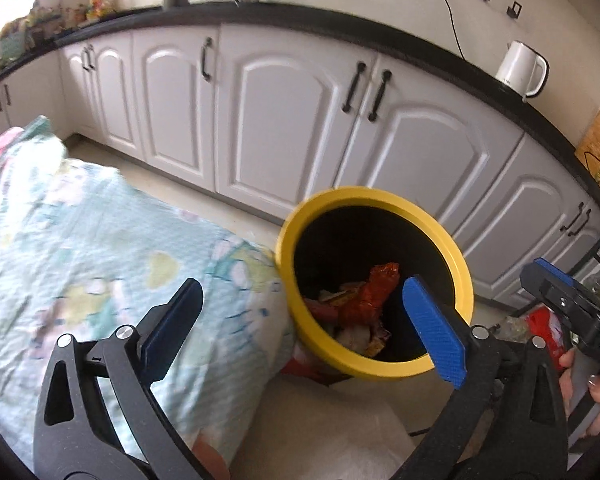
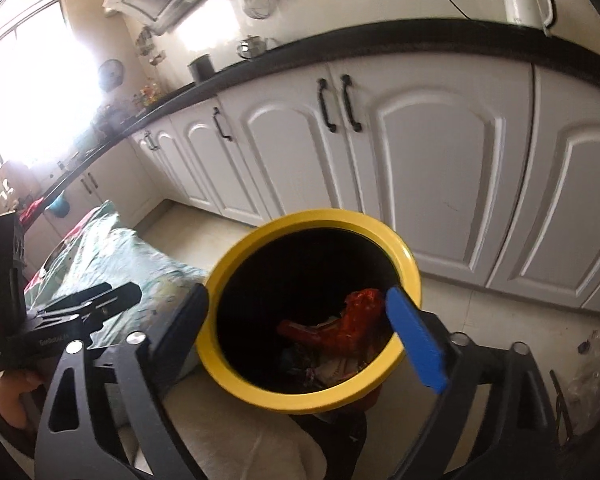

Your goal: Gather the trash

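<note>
A black bin with a yellow rim (image 1: 456, 256) stands on the floor; it also shows in the right wrist view (image 2: 236, 380). Inside it lie a red crinkled wrapper (image 1: 376, 292) (image 2: 352, 324) and other scraps. My left gripper (image 1: 304, 324) is open and empty, held above the bin's near left side. My right gripper (image 2: 300, 332) is open and empty, held over the bin's mouth. The right gripper's body (image 1: 568, 300) shows at the right of the left wrist view. The left gripper's body (image 2: 80, 312) shows at the left of the right wrist view.
A bed or cushion with a light green patterned cover (image 1: 100, 248) lies left of the bin. White cabinets (image 1: 284, 120) under a black counter run behind. A white kettle (image 1: 522, 68) stands on the counter. A clear plastic bag (image 2: 596, 364) lies on the floor at right.
</note>
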Available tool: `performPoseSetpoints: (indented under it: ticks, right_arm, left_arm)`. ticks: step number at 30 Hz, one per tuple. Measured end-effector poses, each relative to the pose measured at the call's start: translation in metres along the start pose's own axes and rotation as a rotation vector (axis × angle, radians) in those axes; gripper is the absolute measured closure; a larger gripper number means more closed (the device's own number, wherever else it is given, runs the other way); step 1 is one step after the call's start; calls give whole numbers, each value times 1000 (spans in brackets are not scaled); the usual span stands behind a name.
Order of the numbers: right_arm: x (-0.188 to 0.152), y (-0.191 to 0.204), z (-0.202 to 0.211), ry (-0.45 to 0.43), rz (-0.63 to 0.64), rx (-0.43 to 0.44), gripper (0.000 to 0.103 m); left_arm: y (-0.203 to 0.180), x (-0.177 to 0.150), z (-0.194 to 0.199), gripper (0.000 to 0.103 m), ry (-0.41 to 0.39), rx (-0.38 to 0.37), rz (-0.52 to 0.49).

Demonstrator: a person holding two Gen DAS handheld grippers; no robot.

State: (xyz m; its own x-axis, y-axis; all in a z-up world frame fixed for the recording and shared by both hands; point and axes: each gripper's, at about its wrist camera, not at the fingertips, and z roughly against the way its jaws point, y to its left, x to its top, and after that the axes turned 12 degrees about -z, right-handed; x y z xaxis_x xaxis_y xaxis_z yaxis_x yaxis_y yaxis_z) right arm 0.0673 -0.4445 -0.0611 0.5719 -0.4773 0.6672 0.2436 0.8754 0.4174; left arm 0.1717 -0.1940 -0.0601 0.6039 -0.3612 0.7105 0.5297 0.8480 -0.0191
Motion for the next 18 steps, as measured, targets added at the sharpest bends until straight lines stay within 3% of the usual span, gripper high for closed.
performPoseSetpoints:
  ticks: [3,18]
  right_arm:
    - [-4,17,11,-21,34,14,7]
    - [-50,78,46,-118,145,67,6]
  left_arm:
    - [8,-5,21,11,-31,26,13]
    - [31,-47,109,11,-182,144,23]
